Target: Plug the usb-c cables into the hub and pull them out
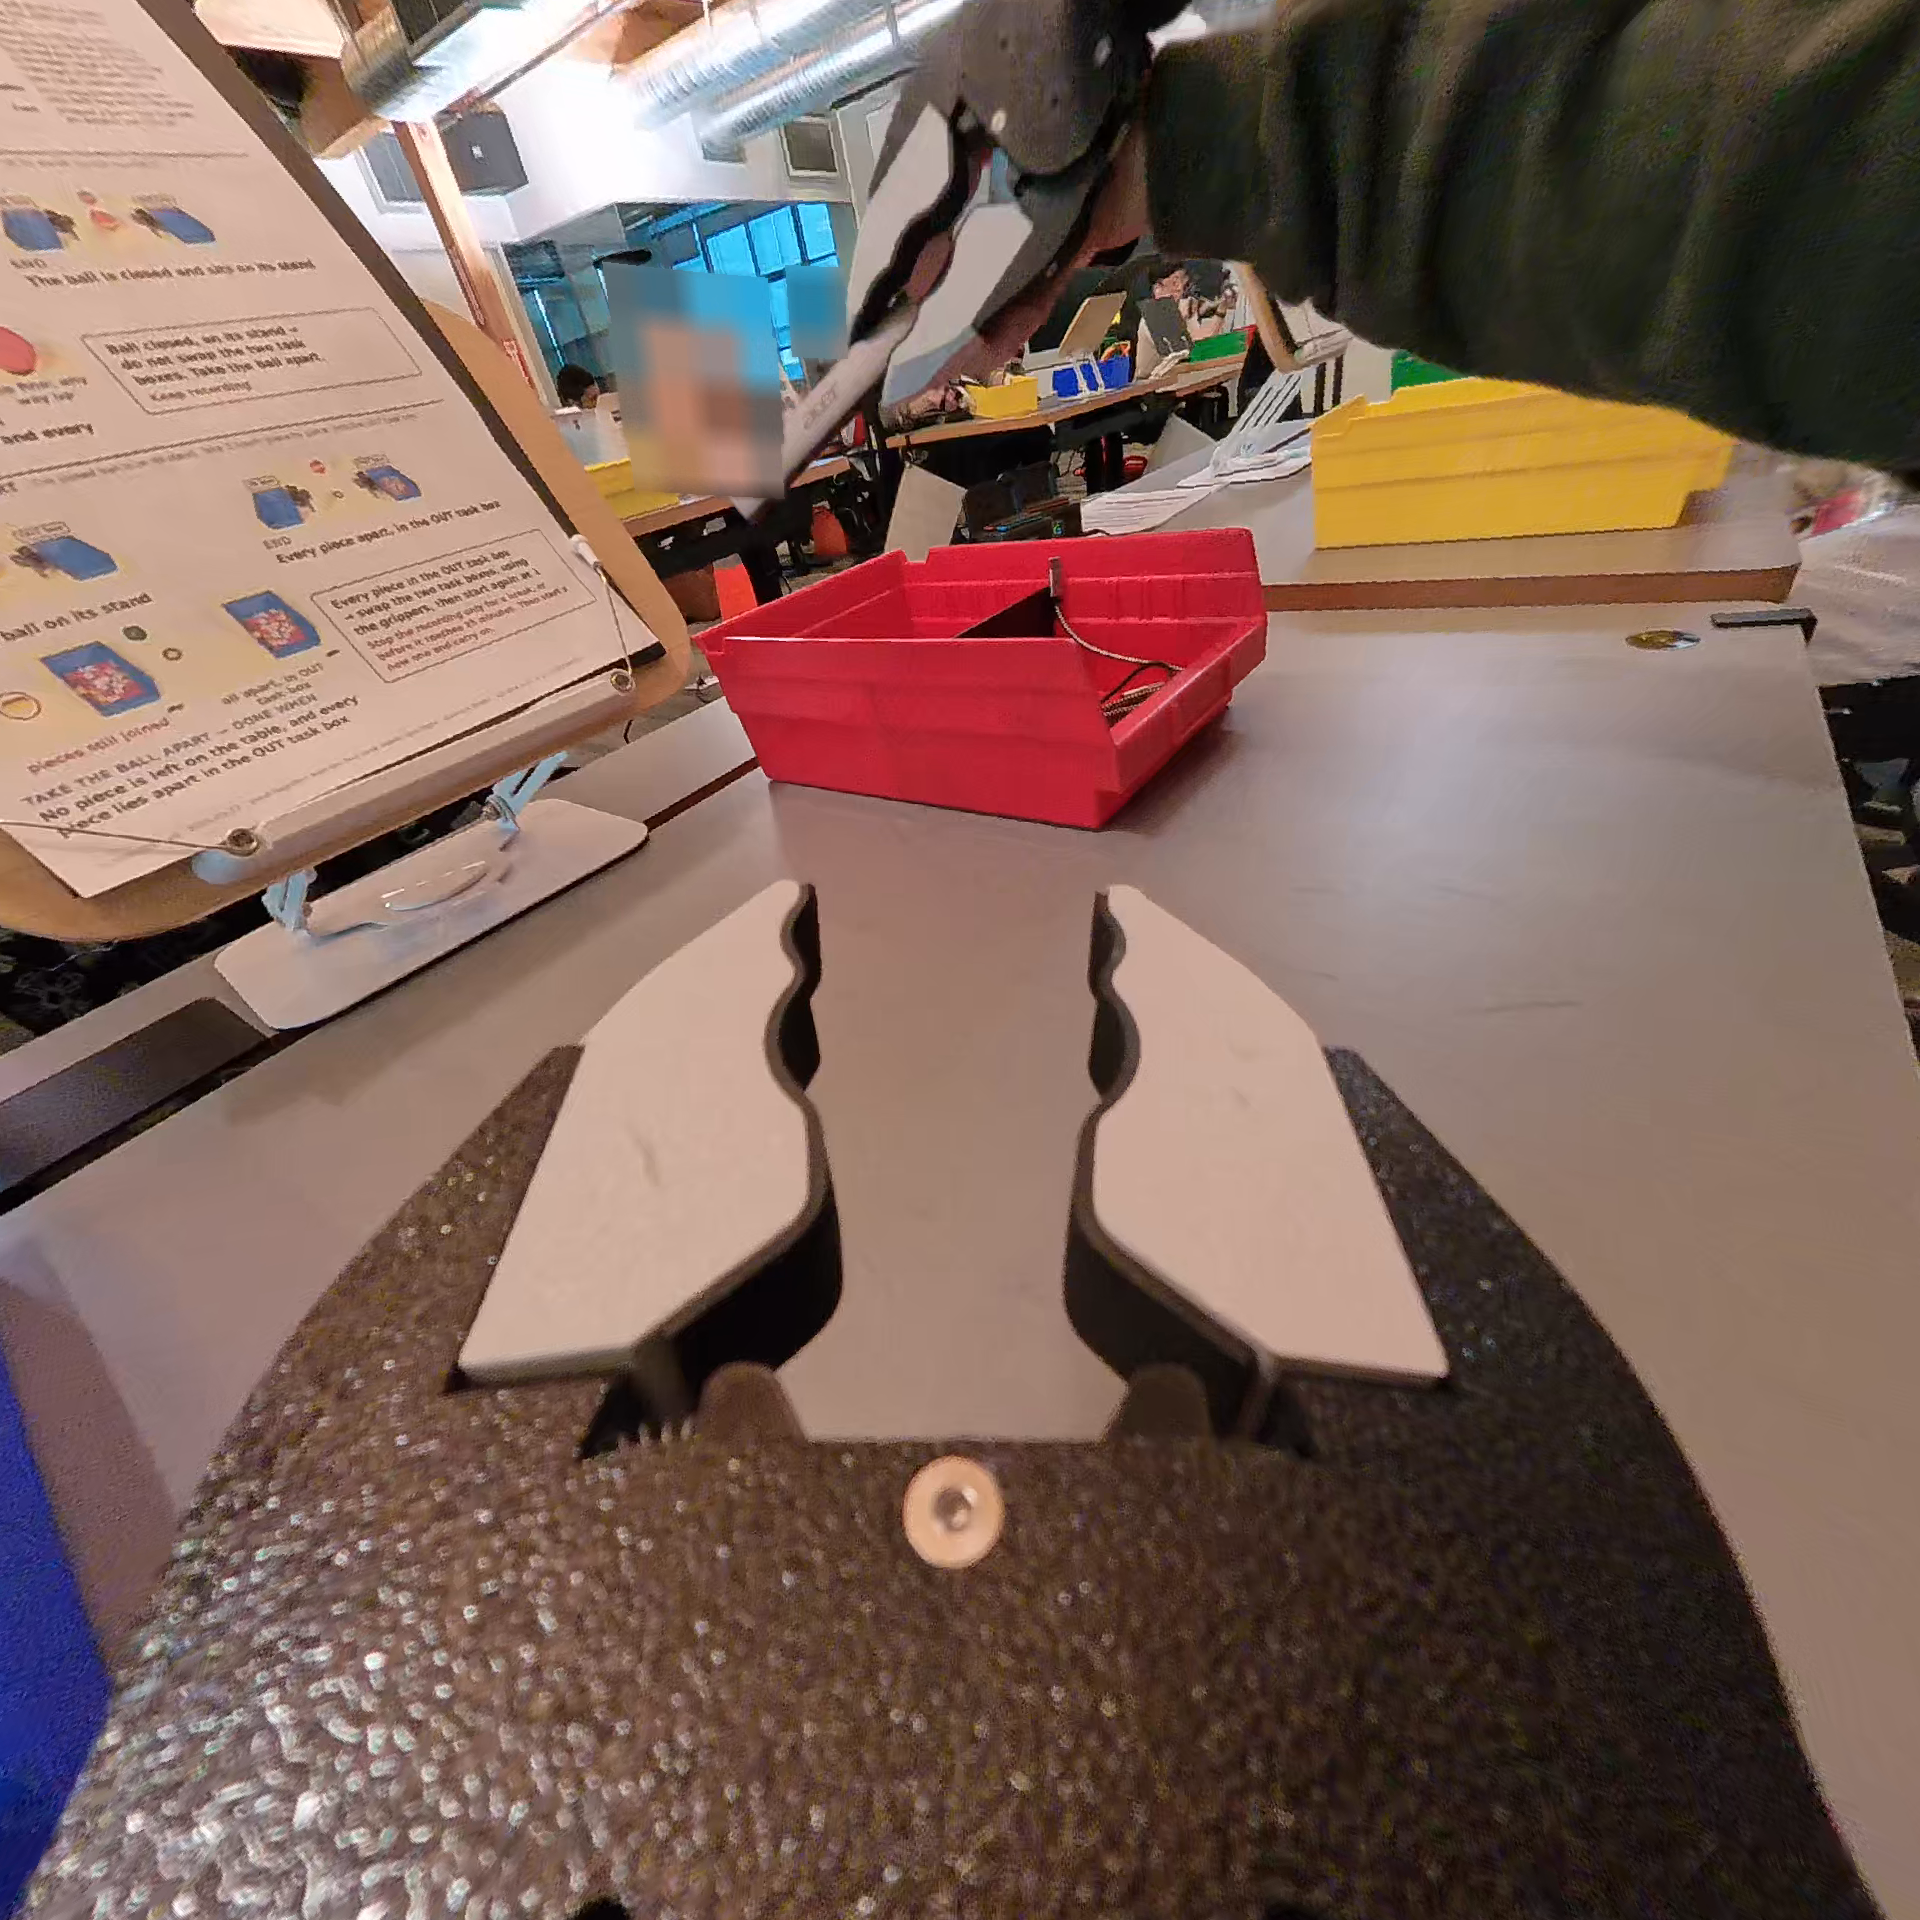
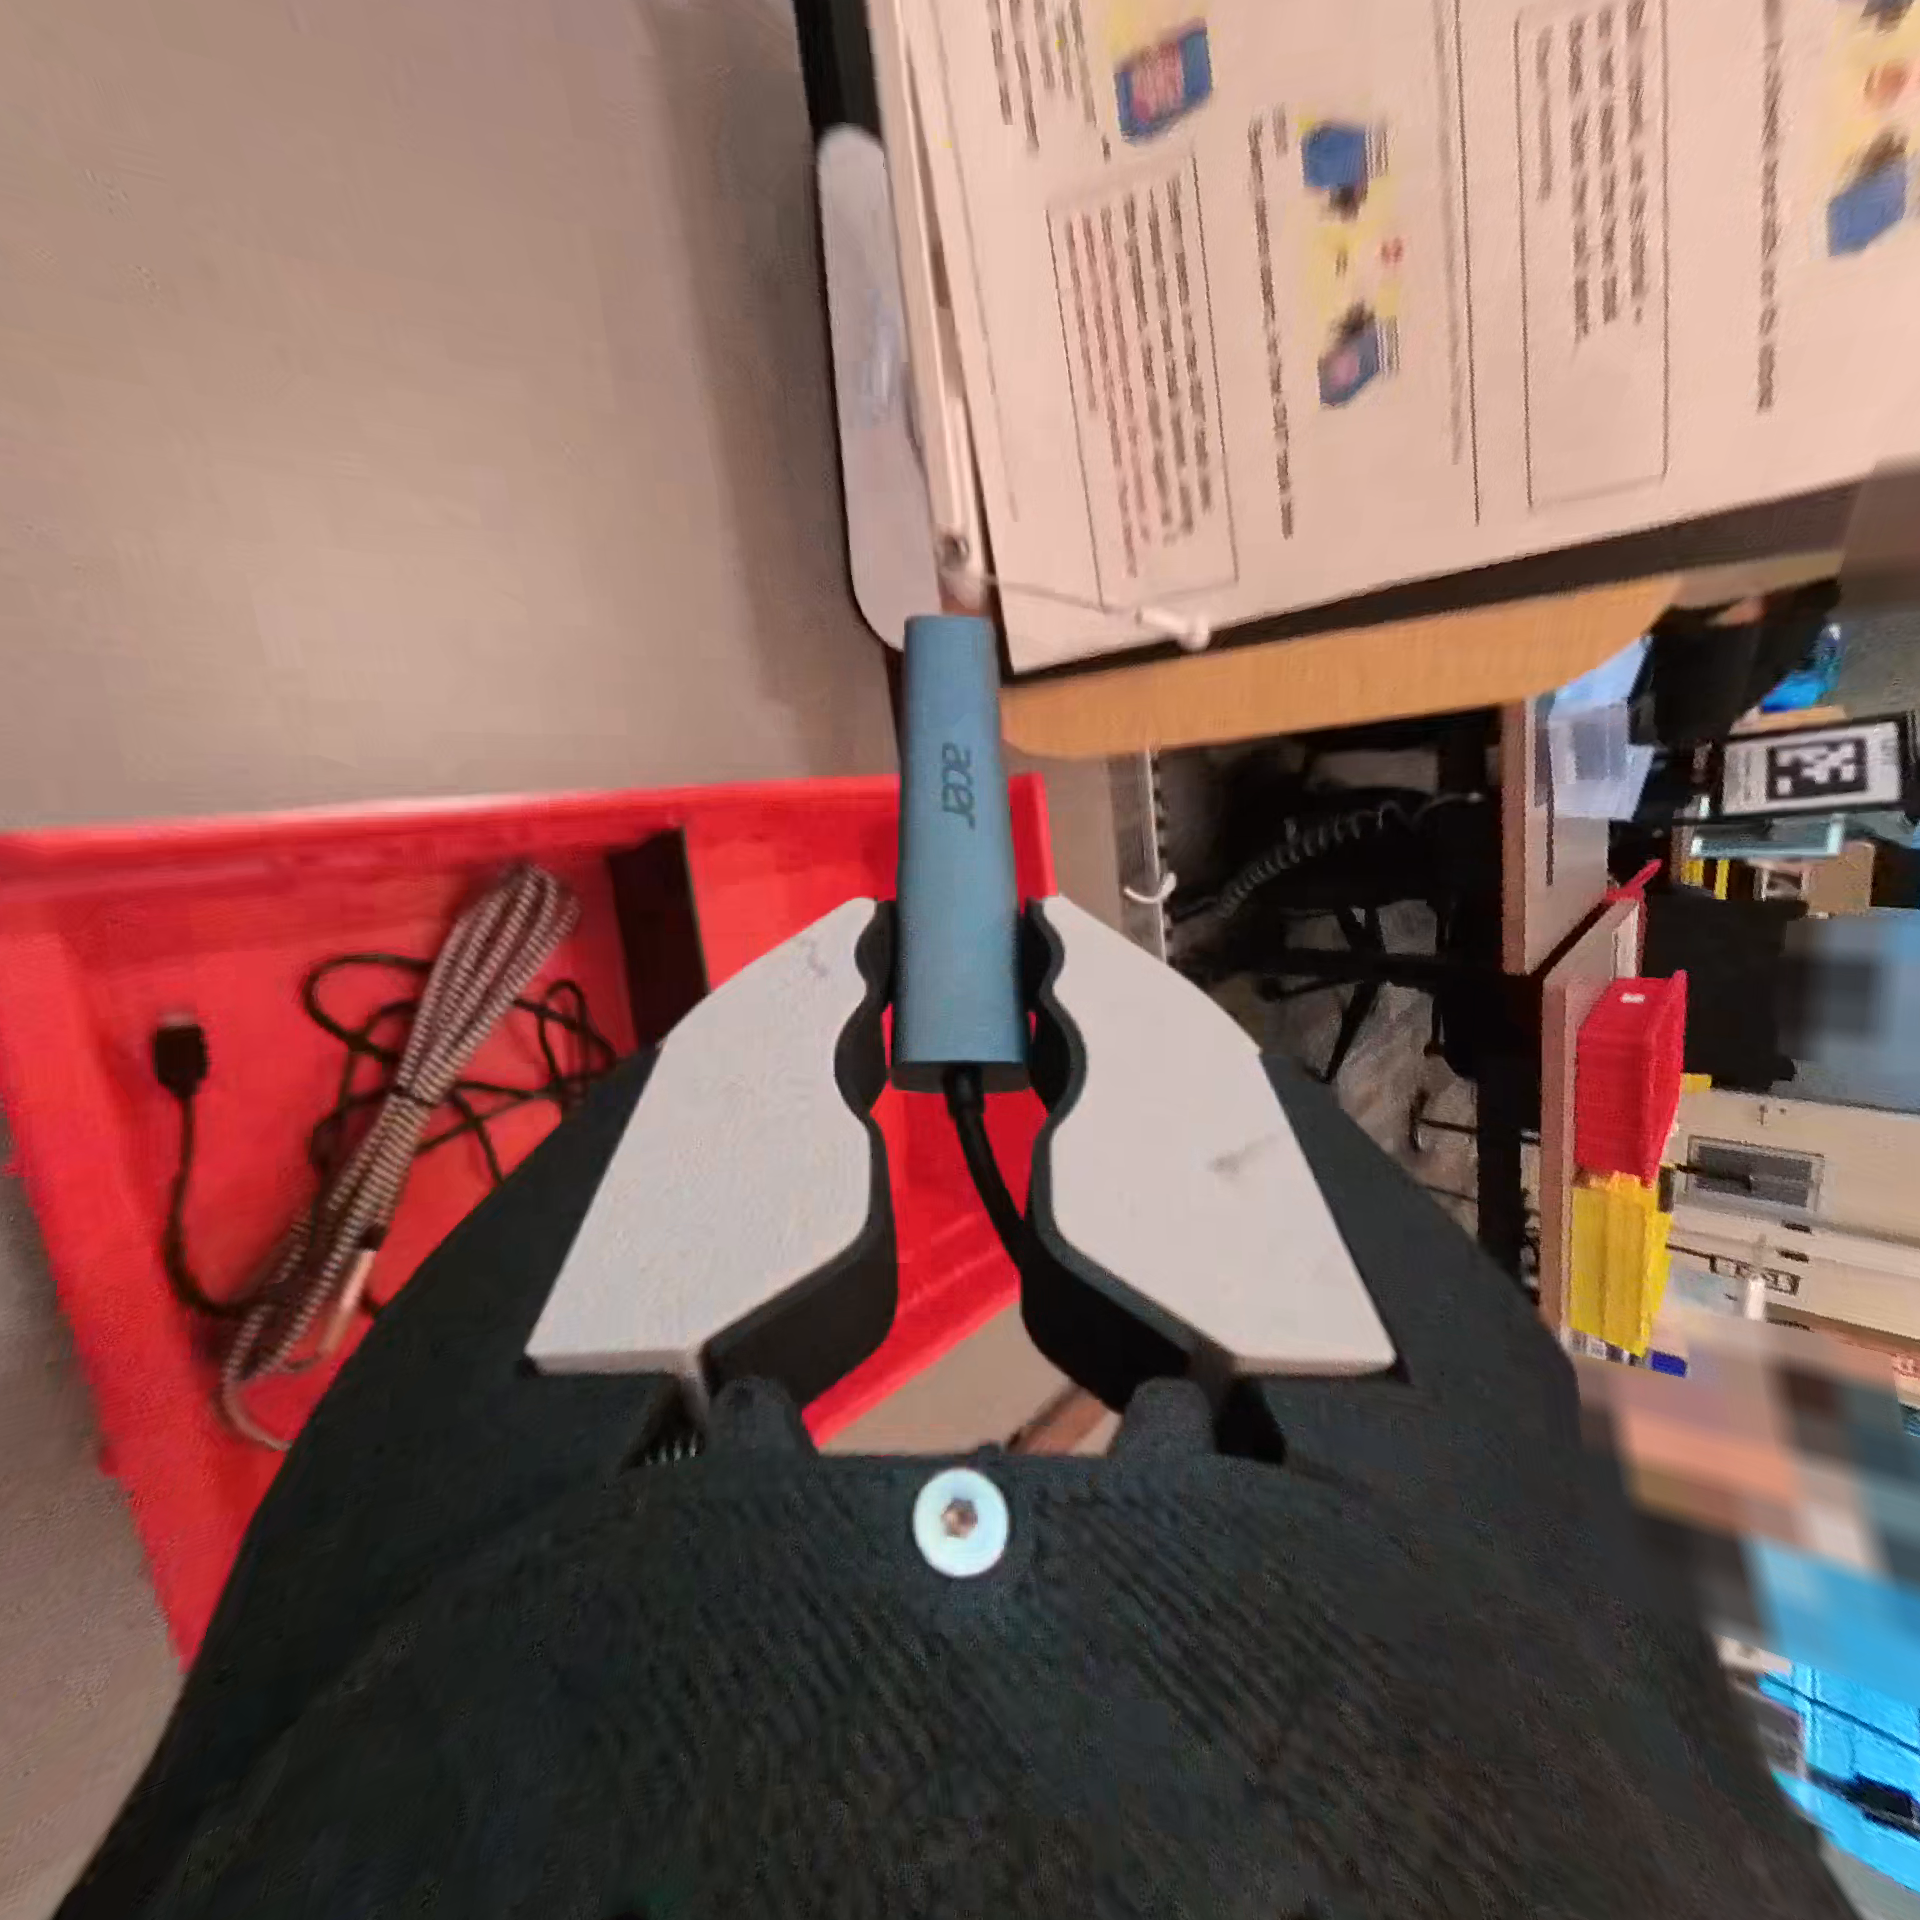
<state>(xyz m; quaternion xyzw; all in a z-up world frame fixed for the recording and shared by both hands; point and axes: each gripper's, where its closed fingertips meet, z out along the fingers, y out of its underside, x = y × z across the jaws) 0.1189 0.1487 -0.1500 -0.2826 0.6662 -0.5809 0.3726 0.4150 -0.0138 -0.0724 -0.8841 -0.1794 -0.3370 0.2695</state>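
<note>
My right gripper [image 2: 956, 920] is shut on a slim blue-grey USB hub [image 2: 951, 821], which sticks out past the fingertips; its short black lead [image 2: 987, 1164] runs back between the fingers. It is held in the air above a red bin [image 2: 62, 1039]. In the bin lie a braided cable [image 2: 416, 1091] and a thin black cable with a dark plug [image 2: 182, 1049]. My left gripper [image 1: 956, 914] is open and empty, low over the grey table [image 1: 1455, 883], facing the red bin [image 1: 935, 727]. The right gripper [image 1: 883, 343] shows above the bin there, held by a dark-sleeved arm [image 1: 1558, 208].
A tilted stand with an instruction sheet [image 1: 260, 468] is on the table left of the bin, also in the right wrist view [image 2: 1351, 312]. A yellow bin [image 1: 1496, 468] sits on a table behind. A blue object [image 1: 31, 1558] is at the left edge. Tip to tip, the grippers are about 35 cm apart.
</note>
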